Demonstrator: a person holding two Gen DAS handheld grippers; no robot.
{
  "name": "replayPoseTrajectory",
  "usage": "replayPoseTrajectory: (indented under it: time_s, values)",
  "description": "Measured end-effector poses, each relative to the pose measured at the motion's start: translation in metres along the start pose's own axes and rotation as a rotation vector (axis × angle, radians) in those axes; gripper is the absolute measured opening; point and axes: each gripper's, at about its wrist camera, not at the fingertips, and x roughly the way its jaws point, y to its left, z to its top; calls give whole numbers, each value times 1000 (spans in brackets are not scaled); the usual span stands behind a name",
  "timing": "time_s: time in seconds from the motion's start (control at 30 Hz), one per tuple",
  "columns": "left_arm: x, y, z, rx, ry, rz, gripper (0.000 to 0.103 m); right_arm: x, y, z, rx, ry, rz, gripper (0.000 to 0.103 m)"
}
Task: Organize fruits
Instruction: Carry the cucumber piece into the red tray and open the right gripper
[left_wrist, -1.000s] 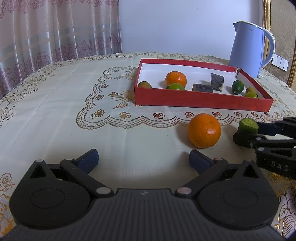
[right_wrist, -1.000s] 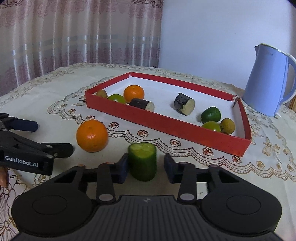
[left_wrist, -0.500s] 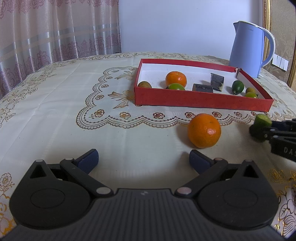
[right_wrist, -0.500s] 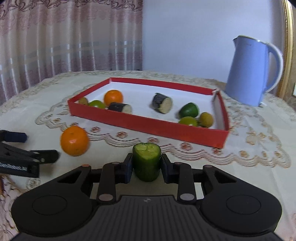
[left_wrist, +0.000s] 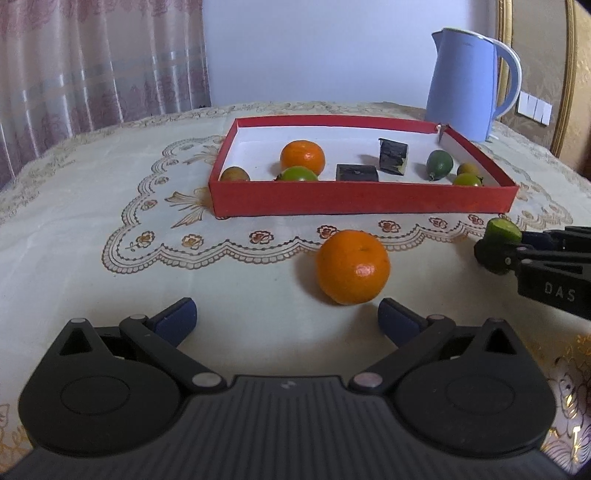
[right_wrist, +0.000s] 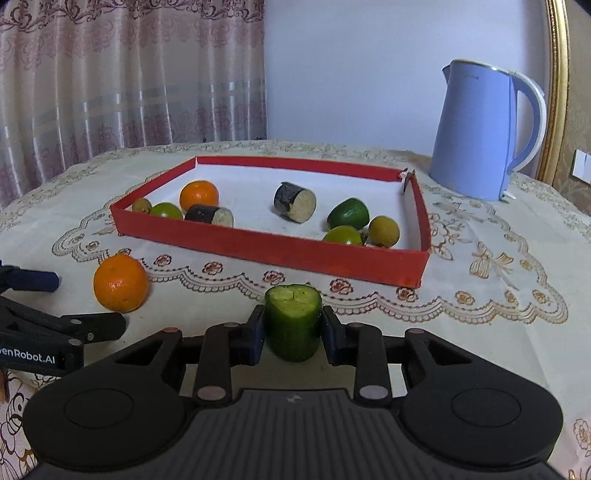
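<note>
My right gripper (right_wrist: 293, 326) is shut on a short green cucumber piece (right_wrist: 293, 321), held upright just above the tablecloth in front of the red tray (right_wrist: 273, 249). In the left wrist view that cucumber piece (left_wrist: 502, 230) and the right gripper (left_wrist: 496, 254) show at the right edge. My left gripper (left_wrist: 286, 319) stands open and holds nothing. A loose orange (left_wrist: 352, 266) lies on the cloth just beyond its blue fingertips (left_wrist: 397, 319), nearer the right one. The tray holds an orange (right_wrist: 198, 194), two dark cut pieces and several small green and yellow fruits.
A light blue kettle (right_wrist: 480, 134) stands behind the tray's right corner. A cream patterned tablecloth (left_wrist: 92, 221) covers the table, with bare cloth to the left of the tray. Curtains hang behind, and a gold frame (right_wrist: 554, 85) stands at the right.
The right gripper closed on the cucumber piece, lifted it slightly and turned to face the tray more squarely. The left gripper and the loose orange have stayed put.
</note>
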Motion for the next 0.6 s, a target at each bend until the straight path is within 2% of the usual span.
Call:
replayPoseTrajectory:
  time_s: [0.37, 0.6]
  values:
    - [-1, 0, -2, 0, -6, -1, 103, -5, -12, 32, -21, -72, -63, 31]
    - [-1, 0, -2, 0, -6, -1, 103, 15, -5, 63, -49, -86, -58, 31]
